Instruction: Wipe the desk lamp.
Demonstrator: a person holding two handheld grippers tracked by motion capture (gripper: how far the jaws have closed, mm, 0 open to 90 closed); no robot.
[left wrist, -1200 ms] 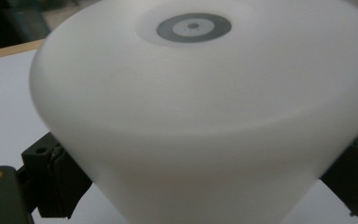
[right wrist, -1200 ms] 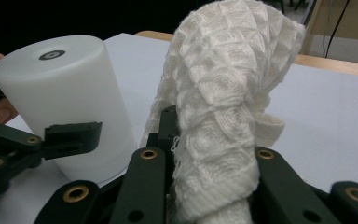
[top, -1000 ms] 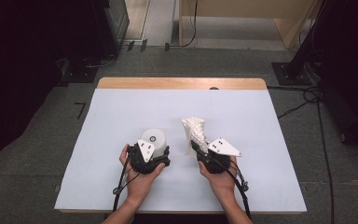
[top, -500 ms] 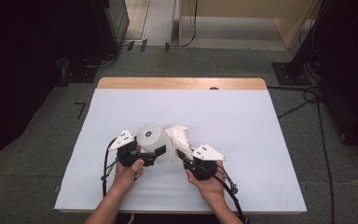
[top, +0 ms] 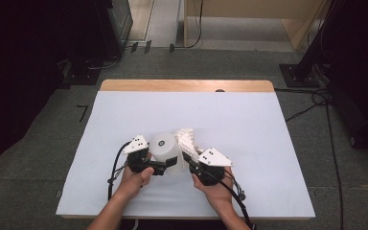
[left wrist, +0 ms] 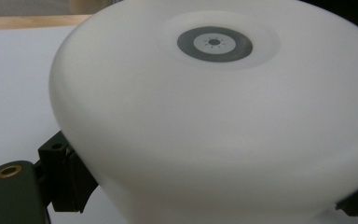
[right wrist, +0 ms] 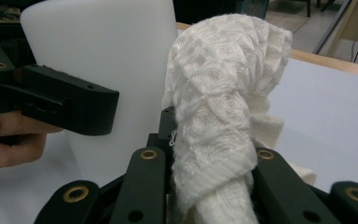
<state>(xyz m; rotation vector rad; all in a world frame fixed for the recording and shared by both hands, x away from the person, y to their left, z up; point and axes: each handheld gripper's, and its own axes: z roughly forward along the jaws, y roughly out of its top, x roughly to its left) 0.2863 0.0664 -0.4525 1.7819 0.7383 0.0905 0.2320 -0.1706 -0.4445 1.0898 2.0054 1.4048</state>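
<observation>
On the white-covered wooden desk (top: 268, 143), toward its near edge at about six o'clock from the middle, both hands meet over two things. The left tool (top: 170, 164) grips a white, translucent, rounded plastic container (top: 165, 146); its black jaws sit against the container's sides, having just closed a little further onto it. The container lies tipped, with its round end, marked by a dark grey ring, facing up and away. In the left gripper view that same container (left wrist: 205, 121) looms close, the grey ring near twelve o'clock on it and one jaw touching its lower left flank. The right tool (top: 188, 155) is clamped tight on a white knitted cloth with a raised diamond pattern (top: 188, 139), which stands up bunched from between its jaws. In the right gripper view the cloth (right wrist: 219, 116) rises from the jaws as a thick folded roll, its top leaning toward one o'clock. The container stands just beside the cloth at its nine o'clock, the two very close or touching; which, I cannot tell. The left tool (right wrist: 74, 109) reaches across the container's front there.
</observation>
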